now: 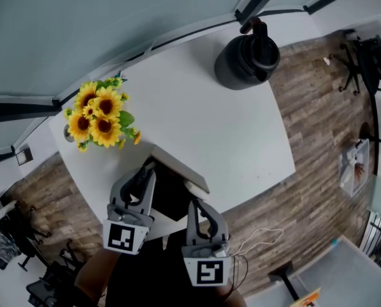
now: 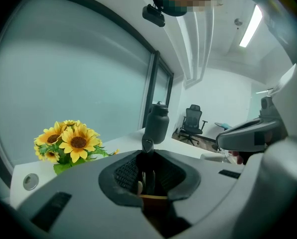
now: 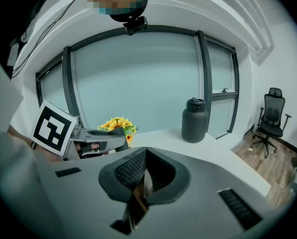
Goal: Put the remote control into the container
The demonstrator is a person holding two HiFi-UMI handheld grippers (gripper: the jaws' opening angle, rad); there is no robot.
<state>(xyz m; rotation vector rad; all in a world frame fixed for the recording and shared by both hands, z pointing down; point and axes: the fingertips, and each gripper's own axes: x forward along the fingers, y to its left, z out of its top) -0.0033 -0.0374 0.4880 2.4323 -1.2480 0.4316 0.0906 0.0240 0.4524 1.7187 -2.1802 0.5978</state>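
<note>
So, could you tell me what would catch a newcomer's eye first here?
The bright sunflowers at the left edge of the white table stand out first, then the dark jug at its far right corner. Nearer, the left gripper and right gripper are side by side, both shut.

Open tabletop point(image 1: 229, 139) between sunflowers point(image 1: 98, 117), left, and dark jug point(image 1: 247, 59), far right.

Grey moulded shells with black ribbed pads form the left gripper point(image 1: 149, 169) and right gripper point(image 1: 192, 189). Each bears a black-and-white marker cube point(image 1: 125, 236) at 6 o'clock. Dark top point(image 1: 146, 280); thin white cable point(image 1: 262, 234) at 4 o'clock.
</note>
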